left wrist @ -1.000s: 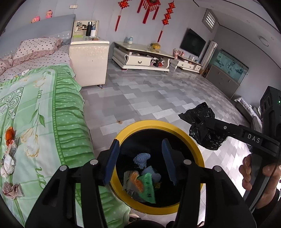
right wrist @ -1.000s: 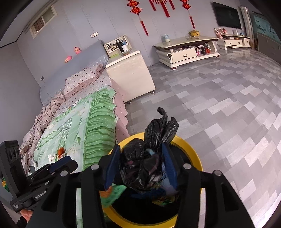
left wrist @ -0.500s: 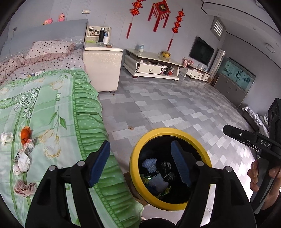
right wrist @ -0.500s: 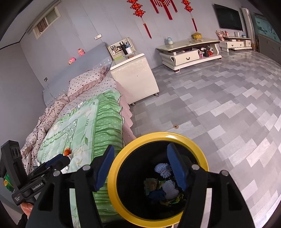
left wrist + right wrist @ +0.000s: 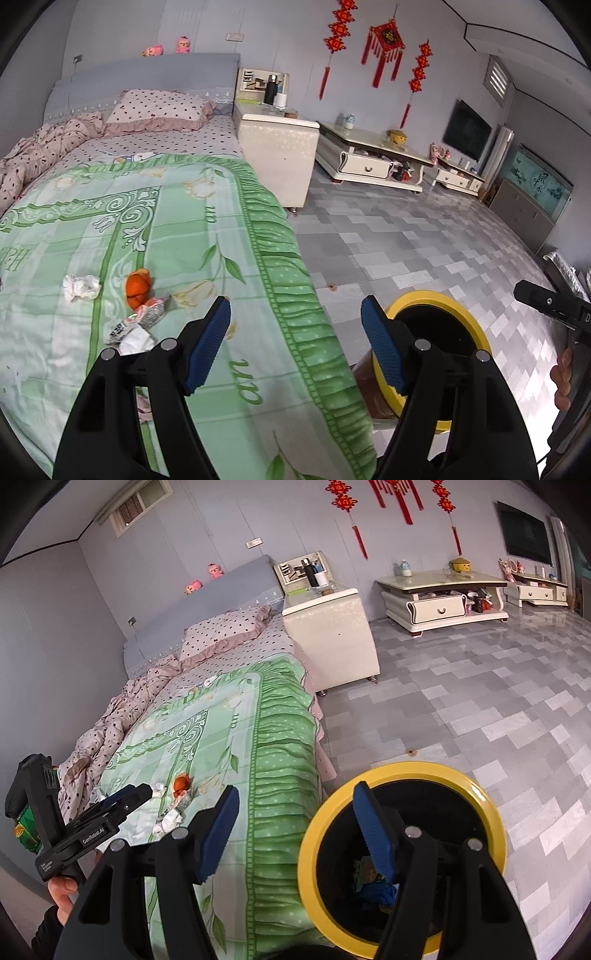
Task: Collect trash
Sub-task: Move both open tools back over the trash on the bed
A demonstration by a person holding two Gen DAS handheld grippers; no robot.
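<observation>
Several light, crushable scraps, a crumpled tissue point(image 5: 80, 287), orange peel point(image 5: 138, 288) and wrappers point(image 5: 146, 315), near the bed's point(image 5: 258, 266) right edge; best pinched across their bunched middles. Both left gripper point(image 5: 295, 345) and right gripper point(image 5: 295, 829) spread, empty.

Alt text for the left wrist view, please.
The open, empty left gripper hangs over the edge of a green bedspread, where an orange peel and crumpled tissues lie. A yellow-rimmed bin stands on the floor beside the bed.

I'm in a home's bedroom-cum-living room: my bed point(image 5: 155, 221) with its spotted pillow point(image 5: 159, 110), a nightstand point(image 5: 277, 155) beside it, and a TV point(image 5: 467, 134) beyond on the wall.
</observation>
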